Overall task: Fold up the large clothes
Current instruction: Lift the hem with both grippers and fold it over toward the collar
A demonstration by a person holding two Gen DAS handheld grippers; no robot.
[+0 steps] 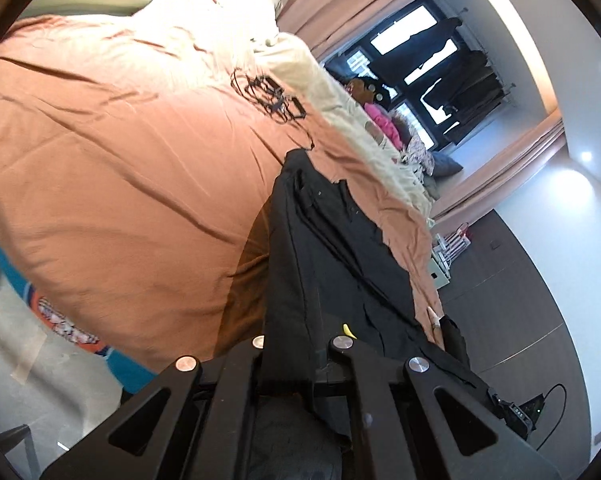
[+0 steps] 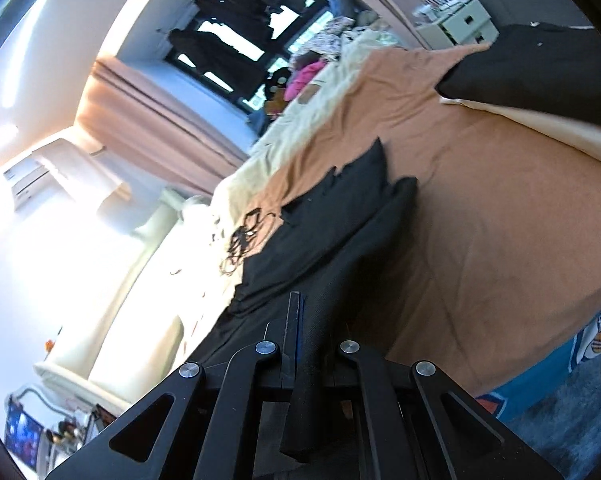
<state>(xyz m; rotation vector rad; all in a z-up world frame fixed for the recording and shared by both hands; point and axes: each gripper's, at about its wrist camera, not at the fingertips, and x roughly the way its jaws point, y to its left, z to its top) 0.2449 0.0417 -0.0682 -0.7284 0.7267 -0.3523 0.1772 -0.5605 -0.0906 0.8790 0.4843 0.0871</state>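
Note:
A large black garment (image 1: 332,248) lies lengthwise on the orange bed cover (image 1: 120,168) and rises to my left gripper (image 1: 296,344). That gripper is shut on a fold of it, and the cloth hides the fingertips. In the right wrist view the same black garment (image 2: 340,216) runs from the bed up to my right gripper (image 2: 306,320), which is shut on another fold. One dark finger (image 2: 292,320) shows against the cloth. Both held edges hang above the bed.
A tangle of black cables (image 1: 272,96) lies on the bed beyond the garment. A cream blanket (image 1: 360,120) runs along the far side. A person's finger and black sleeve (image 1: 436,322) are near the garment's right edge. A white drawer unit (image 2: 460,20) stands by the wall.

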